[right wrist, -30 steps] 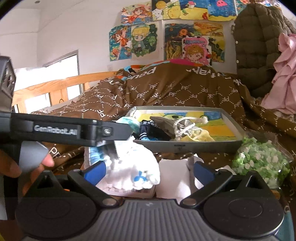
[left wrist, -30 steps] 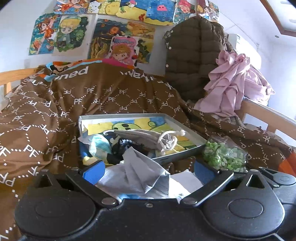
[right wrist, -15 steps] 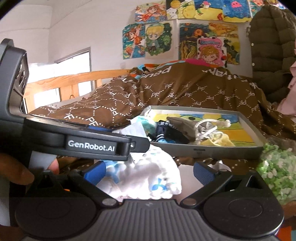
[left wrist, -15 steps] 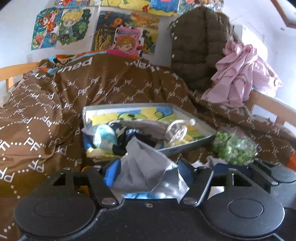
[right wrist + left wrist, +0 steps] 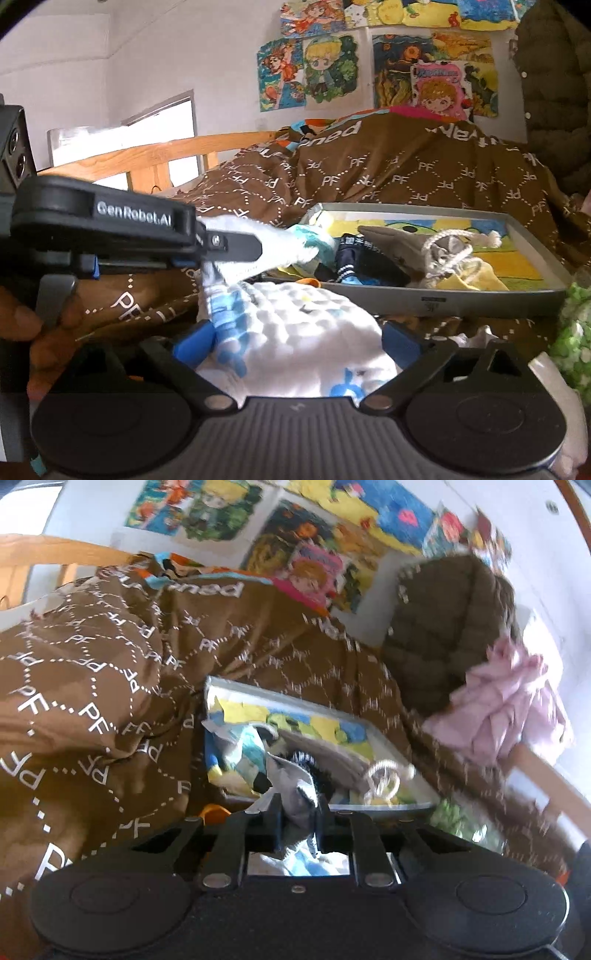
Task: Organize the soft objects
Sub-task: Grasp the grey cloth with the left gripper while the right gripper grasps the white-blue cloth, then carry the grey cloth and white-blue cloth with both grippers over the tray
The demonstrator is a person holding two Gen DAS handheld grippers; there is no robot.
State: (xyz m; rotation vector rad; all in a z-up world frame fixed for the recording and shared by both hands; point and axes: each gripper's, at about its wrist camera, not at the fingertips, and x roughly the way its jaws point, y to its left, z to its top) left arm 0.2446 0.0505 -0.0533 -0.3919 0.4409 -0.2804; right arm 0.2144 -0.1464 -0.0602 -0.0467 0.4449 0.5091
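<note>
Grey-white cloth (image 5: 299,794) pinched in left gripper (image 5: 298,823), lifted just before tray (image 5: 388,806). Right gripper (image 5: 295,339) spread around white blue-printed cloth (image 5: 295,325). Risk: dangling tail snagging tray rim, slipping free.

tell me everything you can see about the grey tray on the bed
The grey tray is shallow and rectangular with low walls, looking like card or thin metal, and a bright cartoon picture lines its floor. It rests on the brown quilt. Inside lie a grey drawstring pouch, dark navy socks and a yellow cloth. Neither gripper touches it.
</note>
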